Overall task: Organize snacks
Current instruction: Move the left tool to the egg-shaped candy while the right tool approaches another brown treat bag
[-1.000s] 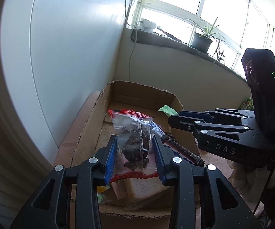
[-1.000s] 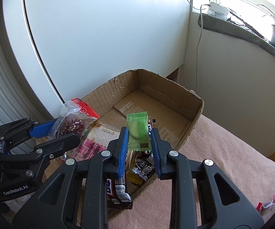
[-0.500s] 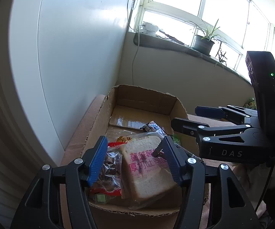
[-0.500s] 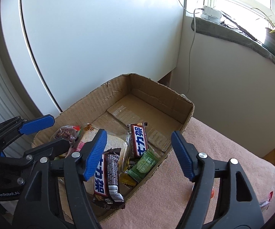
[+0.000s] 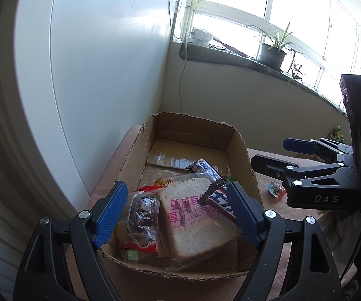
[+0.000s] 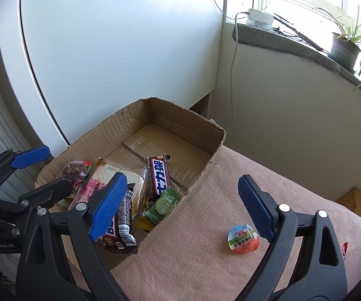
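Note:
A cardboard box point(image 5: 135, 150) point(image 6: 130, 118) stands on a pink-covered surface. In it lie a wrapped bread slice point(image 5: 195, 223) point(image 6: 97, 183), a clear bag of dark dried fruit point(image 5: 142, 215) point(image 6: 74, 171), two brown chocolate bars point(image 6: 159, 178) point(image 6: 121, 223), a green sachet point(image 6: 164, 205) and a yellow sweet point(image 6: 144, 222). My left gripper point(image 5: 177, 215) is open and empty above the box's near end. My right gripper point(image 6: 180, 205) is open and empty above the box's right wall. A small orange jelly cup point(image 6: 243, 235) point(image 5: 275, 189) lies on the cloth outside the box.
A white wall panel point(image 6: 117, 50) rises behind the box. A windowsill with a potted plant point(image 6: 345, 45) and a white adapter point(image 6: 258, 18) with a hanging cable runs along the back. A red wrapper point(image 6: 344, 248) shows at the right edge.
Both grippers opened: the left let the dried-fruit bag drop into the box, the right let the green sachet drop in. Both then drew back and up from the box.

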Tool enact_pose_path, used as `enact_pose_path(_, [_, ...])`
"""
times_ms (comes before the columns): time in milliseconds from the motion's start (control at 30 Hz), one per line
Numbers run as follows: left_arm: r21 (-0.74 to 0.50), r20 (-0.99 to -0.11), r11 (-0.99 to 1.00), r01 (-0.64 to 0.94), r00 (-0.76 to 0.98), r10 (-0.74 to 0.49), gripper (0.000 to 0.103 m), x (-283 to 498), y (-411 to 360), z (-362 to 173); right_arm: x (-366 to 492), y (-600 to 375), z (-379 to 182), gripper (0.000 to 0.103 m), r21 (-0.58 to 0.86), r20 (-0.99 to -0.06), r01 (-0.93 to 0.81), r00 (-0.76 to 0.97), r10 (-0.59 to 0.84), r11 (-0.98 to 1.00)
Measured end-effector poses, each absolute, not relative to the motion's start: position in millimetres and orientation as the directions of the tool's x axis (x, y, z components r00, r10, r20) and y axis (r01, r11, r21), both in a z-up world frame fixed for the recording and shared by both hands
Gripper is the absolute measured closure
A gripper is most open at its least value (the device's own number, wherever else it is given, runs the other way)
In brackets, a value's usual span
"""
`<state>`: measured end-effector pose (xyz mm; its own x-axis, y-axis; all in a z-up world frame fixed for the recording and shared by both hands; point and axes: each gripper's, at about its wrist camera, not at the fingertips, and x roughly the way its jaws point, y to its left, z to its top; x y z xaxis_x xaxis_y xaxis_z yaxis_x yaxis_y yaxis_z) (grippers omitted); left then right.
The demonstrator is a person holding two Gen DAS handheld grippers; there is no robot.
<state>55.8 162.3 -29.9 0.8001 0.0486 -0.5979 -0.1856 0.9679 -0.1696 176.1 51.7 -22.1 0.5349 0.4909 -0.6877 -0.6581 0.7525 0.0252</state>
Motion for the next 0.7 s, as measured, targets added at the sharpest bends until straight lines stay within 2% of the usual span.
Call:
enact_pose_path(333, [-0.168, -0.580, 0.976, -0.138, 0.815, 0.015, 0.021, 54.6, 137.2, -20.3, 171.9, -14.1, -9.5, 0.010, 0.051, -0.660, -0.604, 0.577, 0.481, 0.795])
enact_pose_path(700, [-0.169, -0.566, 0.985, -0.012, 0.820, -0.087, 0.021, 70.2, 72.0, -14.2, 178.5, -123.4, -8.5, 0.010, 0.091, -0.642, -0.469, 0.647, 0.412, 0.879])
